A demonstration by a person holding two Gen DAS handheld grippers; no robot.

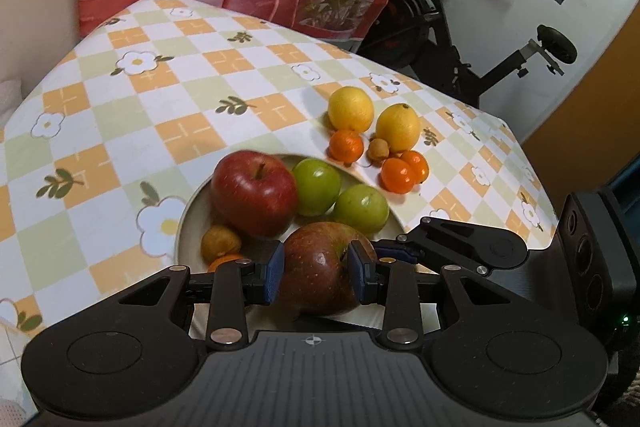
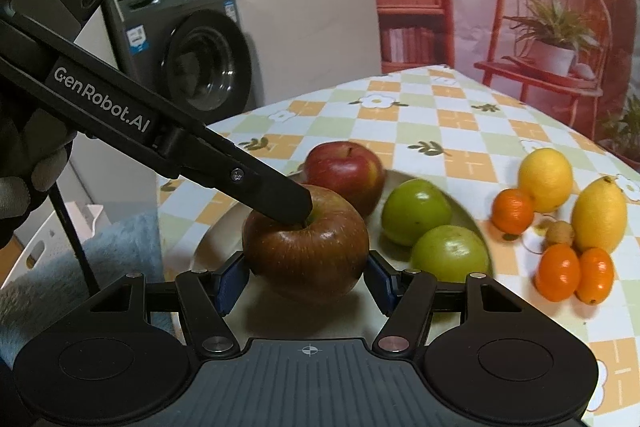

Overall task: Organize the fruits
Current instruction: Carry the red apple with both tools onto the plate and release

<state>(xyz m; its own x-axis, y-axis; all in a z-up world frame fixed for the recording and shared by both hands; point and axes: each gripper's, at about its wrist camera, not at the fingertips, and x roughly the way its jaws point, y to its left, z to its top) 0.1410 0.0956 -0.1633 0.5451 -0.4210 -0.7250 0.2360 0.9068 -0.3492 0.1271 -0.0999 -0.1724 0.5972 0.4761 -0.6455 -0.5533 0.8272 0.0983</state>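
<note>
A dark red apple (image 1: 320, 291) (image 2: 308, 247) is held by both grippers over the near part of a beige plate (image 1: 182, 223) (image 2: 466, 211). My left gripper (image 1: 316, 269) is shut on it, with one pad on its side and the other at the stem hollow. My right gripper (image 2: 305, 279) is shut across its full width. The left gripper's finger (image 2: 276, 193) reaches the stem from the left. On the plate lie a bright red apple (image 1: 254, 193), two green fruits (image 1: 316, 187) (image 1: 362, 209), a brownish fruit (image 1: 220, 243) and a small orange one.
On the checked tablecloth (image 1: 168, 107), right of the plate, lie two lemons (image 1: 350, 109) (image 1: 398, 127), a mandarin (image 1: 346, 145), two kumquats (image 1: 396, 175) and a small brown fruit (image 1: 378, 149). An exercise bike (image 1: 460, 39) stands behind the table. A washing machine (image 2: 192, 51) stands to the left.
</note>
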